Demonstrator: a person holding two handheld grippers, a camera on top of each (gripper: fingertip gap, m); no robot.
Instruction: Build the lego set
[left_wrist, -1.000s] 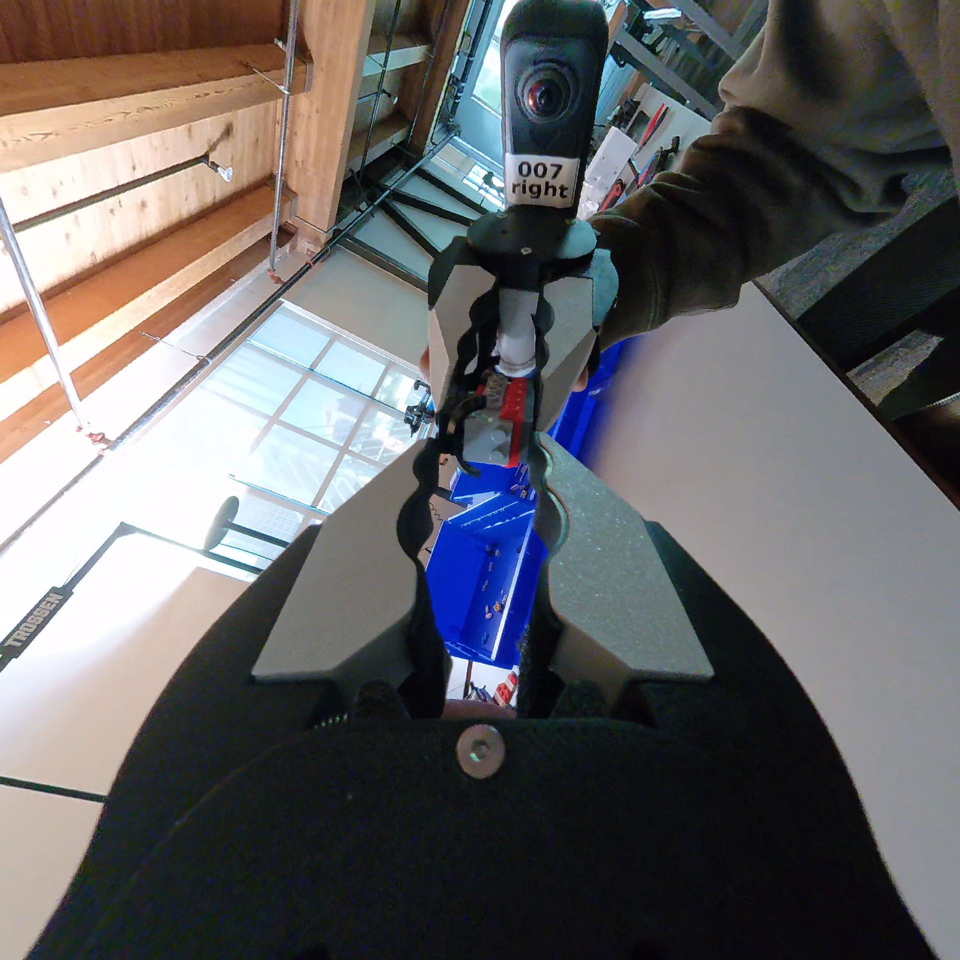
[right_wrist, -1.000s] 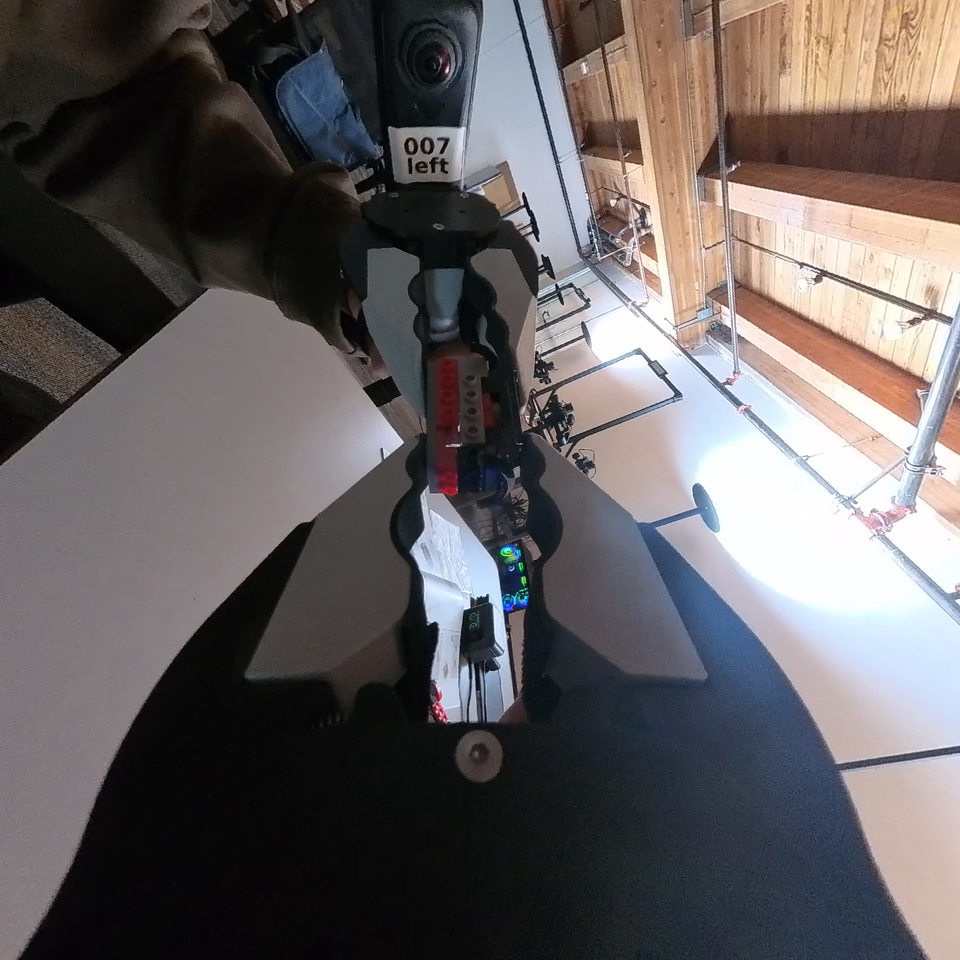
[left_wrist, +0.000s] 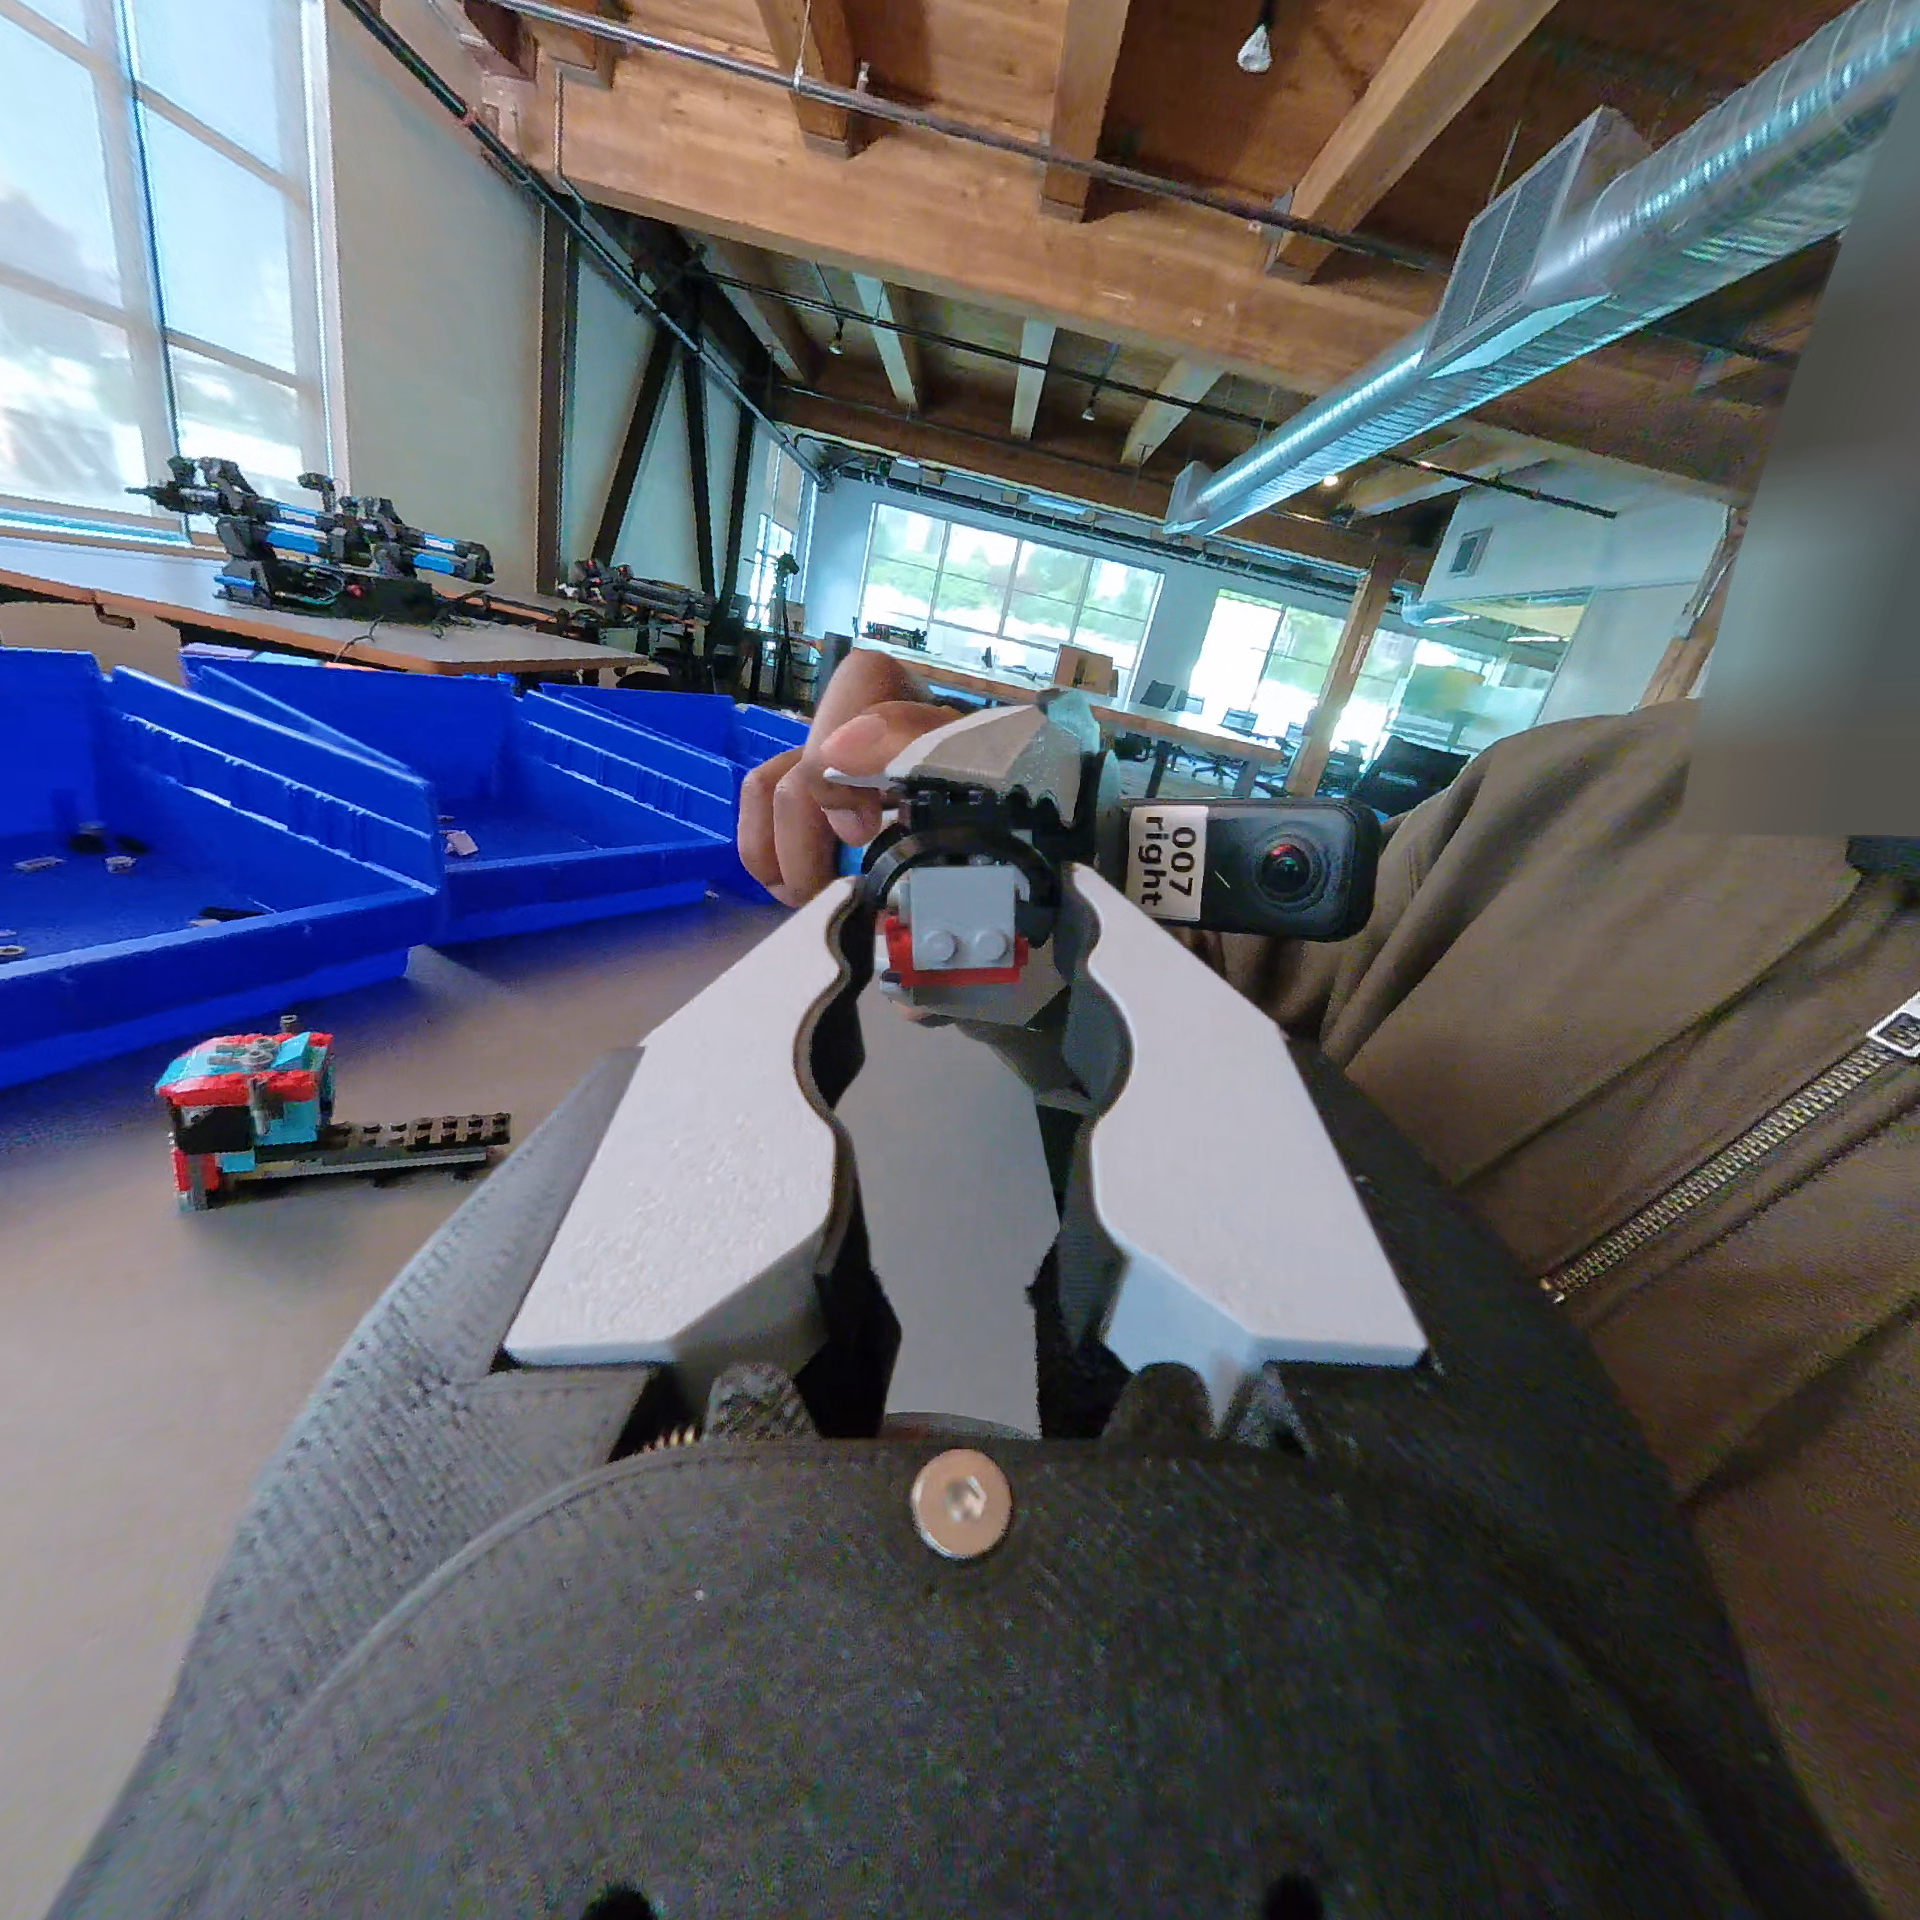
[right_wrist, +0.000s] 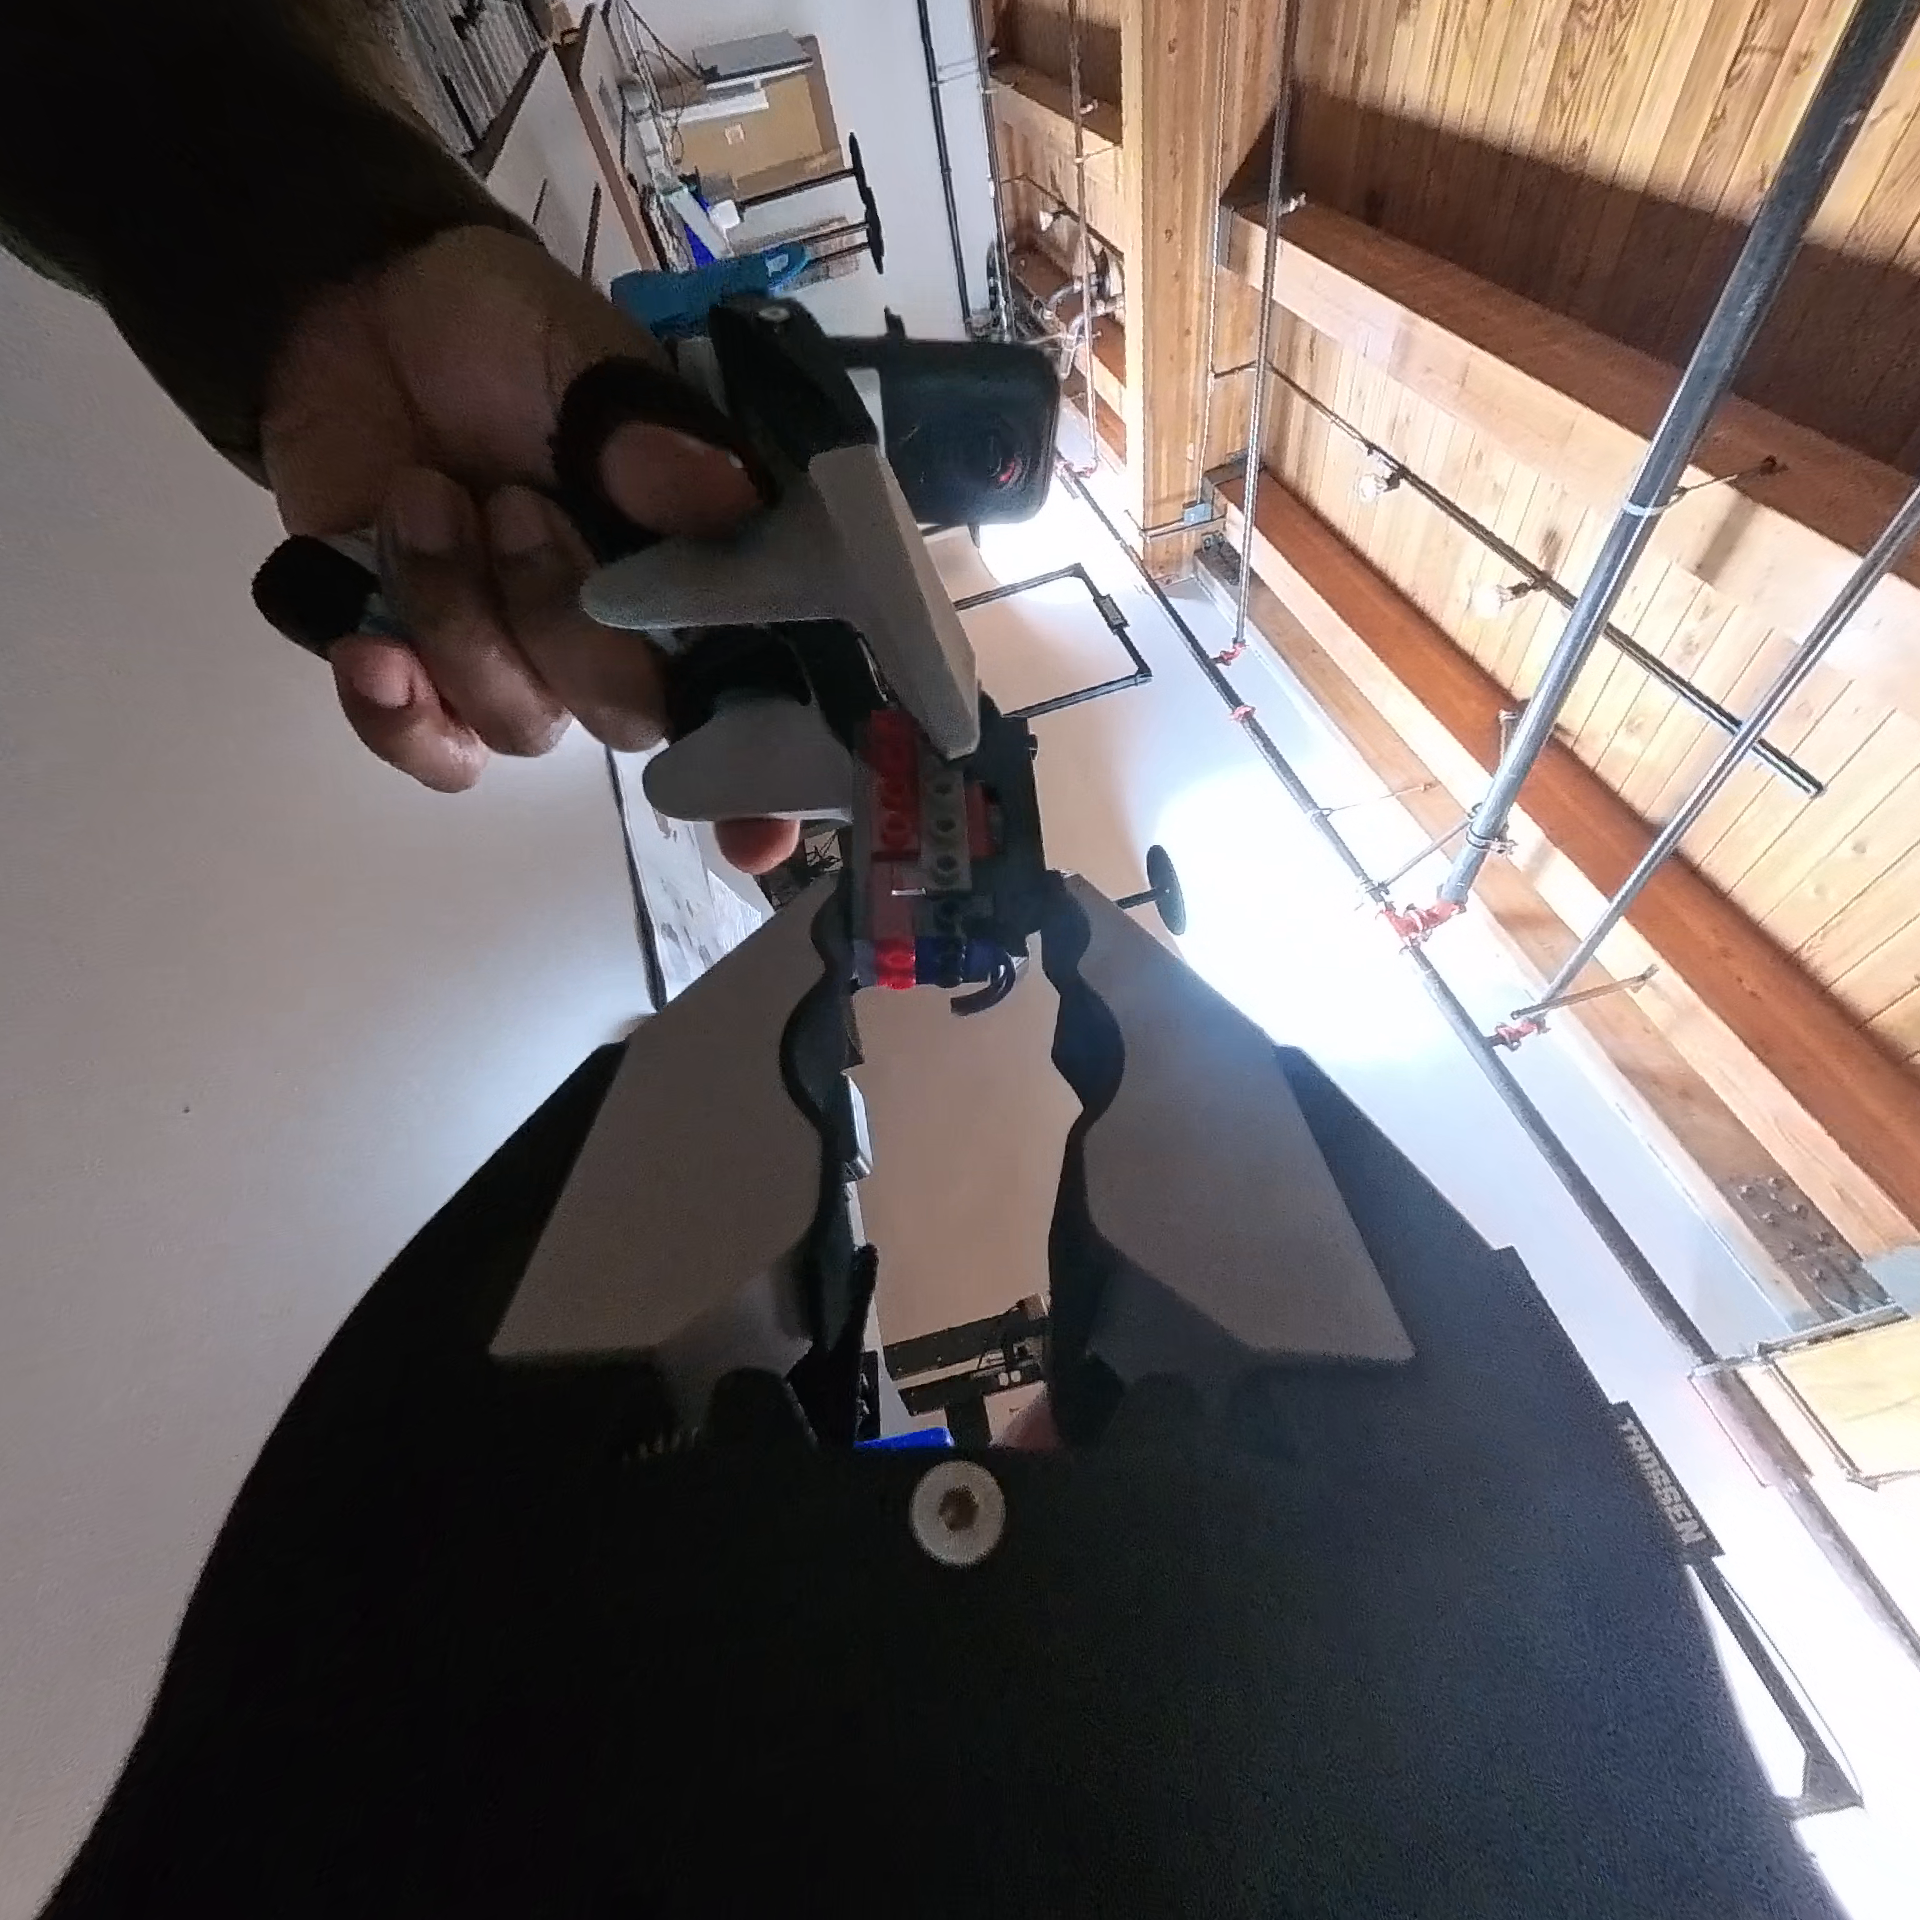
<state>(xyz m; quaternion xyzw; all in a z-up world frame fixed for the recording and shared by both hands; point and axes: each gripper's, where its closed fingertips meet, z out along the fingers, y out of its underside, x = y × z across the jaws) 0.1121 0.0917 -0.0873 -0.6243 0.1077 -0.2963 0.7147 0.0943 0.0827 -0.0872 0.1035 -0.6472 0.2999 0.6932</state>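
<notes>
Brick assembly (left_wrist: 951, 930), grey, red and black with a black ring-shaped part, is held in the air above the table (left_wrist: 582, 1049), between the two grippers, which meet nose to nose at a right angle to each other. Risk, as judged: two crossed grips act on one small stack of pressed-together bricks, so any twist or pull between the hands could split it at a joint. A loose piece would then drop to the table or out of reach. The ring part sits at the edge of the grip and looks the likeliest to shift. Left gripper (left_wrist: 961, 914): jaws narrowly apart, closed onto the assembly from its two sides. In the right wrist view its fingers (right_wrist: 894, 603) pinch the red and grey bricks at the far end. Right gripper (right_wrist: 945, 935): jaws about as narrow, tips flanking the near end, one pad against the red and blue bricks, the other at the black part. In the left wrist view its fingers (left_wrist: 987, 743) clamp the assembly from above and below. I cannot tell how firmly either pad presses. Nearby: a second brick model (left_wrist: 249, 1101) on the table, just beside the blue bins (left_wrist: 312, 831), well apart from both grippers.
</notes>
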